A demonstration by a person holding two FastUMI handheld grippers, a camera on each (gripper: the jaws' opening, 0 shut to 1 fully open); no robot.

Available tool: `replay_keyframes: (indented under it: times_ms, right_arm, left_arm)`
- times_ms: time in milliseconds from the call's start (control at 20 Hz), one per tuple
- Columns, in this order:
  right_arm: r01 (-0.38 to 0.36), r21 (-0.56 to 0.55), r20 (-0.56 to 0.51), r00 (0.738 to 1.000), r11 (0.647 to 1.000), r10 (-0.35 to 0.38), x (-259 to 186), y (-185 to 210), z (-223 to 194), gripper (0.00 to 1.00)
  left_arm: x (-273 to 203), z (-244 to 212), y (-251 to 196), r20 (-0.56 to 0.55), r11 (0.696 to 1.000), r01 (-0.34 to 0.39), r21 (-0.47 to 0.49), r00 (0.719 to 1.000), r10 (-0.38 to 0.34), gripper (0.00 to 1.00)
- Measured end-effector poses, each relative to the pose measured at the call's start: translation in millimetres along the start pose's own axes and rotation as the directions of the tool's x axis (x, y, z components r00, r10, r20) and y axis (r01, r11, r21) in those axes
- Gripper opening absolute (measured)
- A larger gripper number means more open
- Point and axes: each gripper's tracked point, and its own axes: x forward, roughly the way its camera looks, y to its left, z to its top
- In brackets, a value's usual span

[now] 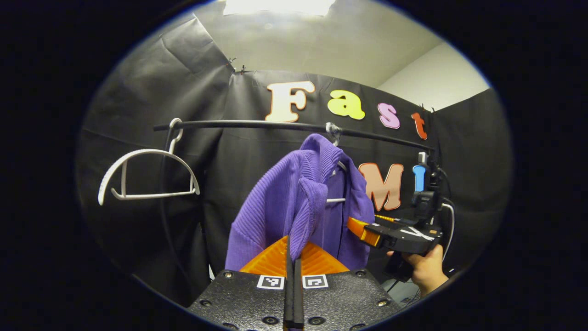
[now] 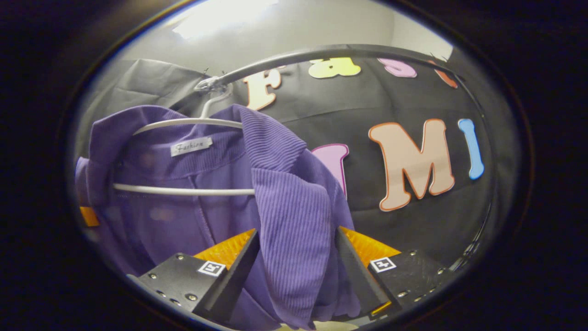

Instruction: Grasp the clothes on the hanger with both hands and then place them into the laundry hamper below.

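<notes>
Shirt: the purple shirt (image 1: 294,202) is hanging on a white hanger (image 2: 183,189) on the rail (image 1: 275,125).
Left gripper (image 1: 292,262): pinching the front fold tight.
Right gripper (image 2: 294,257): waiting wide open around the other fold.
Feel: soft, light, floppy; grab the front edges.

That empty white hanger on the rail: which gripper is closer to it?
Left. The left gripper, clamped on the purple cardigan, sits nearer the empty white hanger; the right gripper is at the cardigan's far side.

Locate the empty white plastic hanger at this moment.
In the left gripper view, the empty white plastic hanger hangs on the black rail, left of the purple ribbed cardigan and apart from it.
</notes>
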Motion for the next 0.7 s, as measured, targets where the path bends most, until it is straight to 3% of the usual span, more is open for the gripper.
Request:
replay_keyframes:
  times_ms: [100, 200, 250, 300, 350, 500, 700]
  right_arm:
    - [-0.067, 0.023, -0.010, 0.998, 0.997, 0.067, 6, 16, -1, 0.60]
    - [-0.036, -0.021, -0.010, 0.999, 0.999, 0.036, 9, 12, 0, 0.27]
    - [-0.073, -0.028, -0.015, 0.997, 0.997, 0.072, 8, 21, -1, 0.10]
    - [-0.116, -0.029, -0.016, 0.993, 0.993, 0.116, 6, 34, -2, 0.07]
    - [-0.090, -0.032, 0.006, 0.996, 0.995, 0.090, 3, 31, 3, 0.10]
    - [-0.116, -0.016, -0.021, 0.993, 0.993, 0.116, -1, 42, -3, 0.01]
    - [0.025, -0.121, 0.047, 0.999, 0.992, -0.019, -13, 15, 20, 0.02]
  left_arm:
    - [-5, 10, 11, 0.005, 1.000, 0.001, -0.013, 1.000, -0.001, 0.01]
    - [-7, 16, 20, -0.002, 1.000, -0.001, -0.019, 1.000, 0.001, 0.02]
    - [-9, 18, 27, -0.009, 1.000, -0.009, -0.018, 1.000, 0.008, 0.00]
    - [-9, 24, 32, -0.004, 1.000, -0.014, -0.014, 1.000, 0.014, 0.00]
    - [-11, 31, 37, 0.004, 1.000, -0.022, 0.001, 1.000, 0.022, 0.00]
    - [-12, 52, 54, 0.045, 0.999, -0.052, 0.015, 0.998, 0.051, 0.02]
    - [-7, 80, 87, 0.125, 0.981, -0.155, 0.113, 0.982, 0.141, 0.00]
